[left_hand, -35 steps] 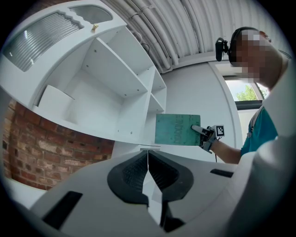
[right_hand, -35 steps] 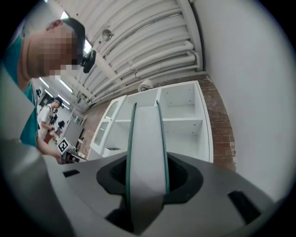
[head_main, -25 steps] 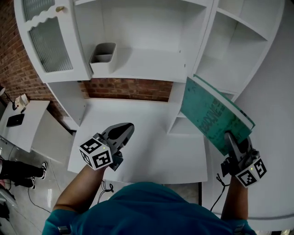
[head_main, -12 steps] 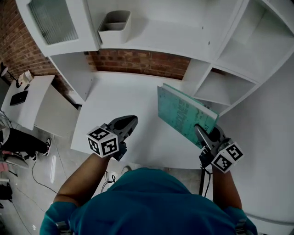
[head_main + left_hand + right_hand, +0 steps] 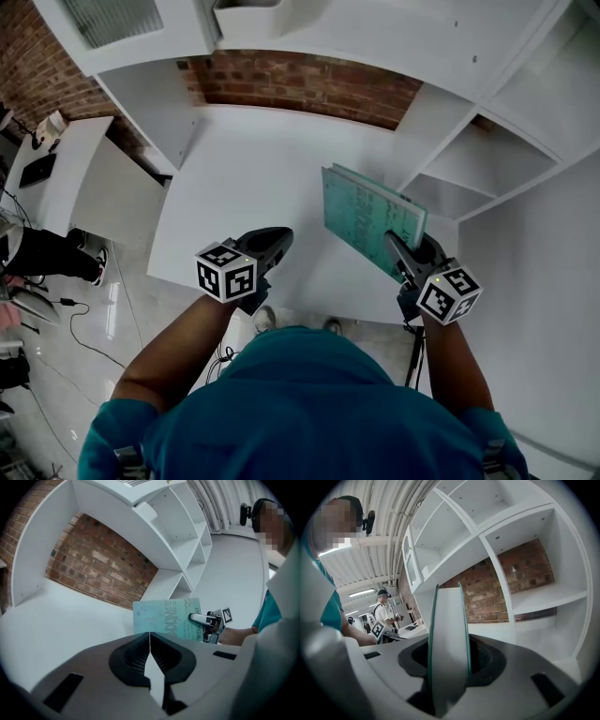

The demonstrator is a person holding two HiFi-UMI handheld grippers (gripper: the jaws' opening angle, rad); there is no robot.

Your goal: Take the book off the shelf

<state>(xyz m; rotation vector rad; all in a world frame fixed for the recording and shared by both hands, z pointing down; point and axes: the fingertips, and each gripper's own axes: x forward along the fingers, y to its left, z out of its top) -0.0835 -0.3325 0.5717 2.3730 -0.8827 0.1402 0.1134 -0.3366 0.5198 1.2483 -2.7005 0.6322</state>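
A teal-covered book (image 5: 366,217) stands on edge in my right gripper (image 5: 405,255), which is shut on its lower corner, above the right part of the white desk (image 5: 244,178). In the right gripper view the book (image 5: 449,639) fills the space between the jaws, page edges toward the camera. The left gripper view shows the book's cover (image 5: 166,620) with the right gripper (image 5: 206,620) clamped on it. My left gripper (image 5: 272,242) hovers over the desk's near edge, jaws shut with nothing between them (image 5: 150,641).
White shelf compartments (image 5: 506,159) rise at the right and a white cabinet (image 5: 141,37) runs along the top, with a brick wall (image 5: 309,89) behind the desk. A small side table (image 5: 47,173) stands at the left. Another person (image 5: 384,616) stands in the distance.
Both grippers have come down toward the desk. The book has left the shelf area at the right and dropped lower and leftward over the desk, still in the right gripper.
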